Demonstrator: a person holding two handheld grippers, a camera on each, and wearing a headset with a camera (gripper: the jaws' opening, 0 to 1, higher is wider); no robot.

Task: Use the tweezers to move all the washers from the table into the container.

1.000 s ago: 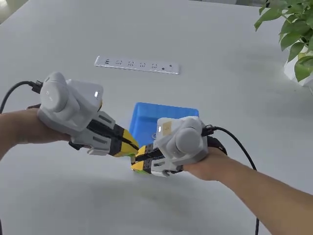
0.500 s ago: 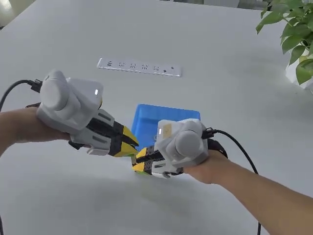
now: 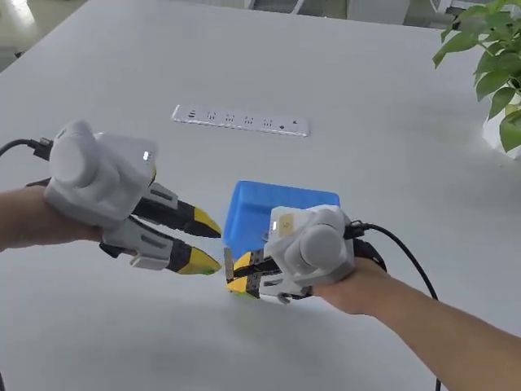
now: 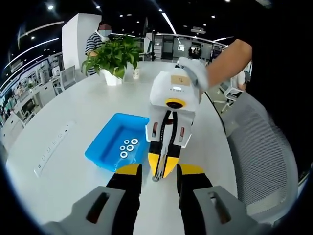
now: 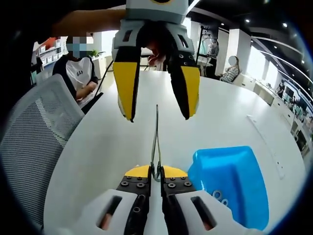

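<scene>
farther from my right claw (image 3: 238,280) now, my left claw (image 3: 216,247) gapes wide | right claw pinches tweezers (image 5: 155,139) | thin springy steel, likely slick: grip mid-arm

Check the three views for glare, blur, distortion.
Head view: soft even light, only faint shadows on the table, no glare. Left gripper view: fisheye bends the table edge, washers look sharp. Right gripper view: tweezers crisp, straight lines bowed toward the rim.

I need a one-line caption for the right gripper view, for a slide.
The right gripper holds tweezers pointing at the open left gripper, beside a blue container with washers.
</scene>
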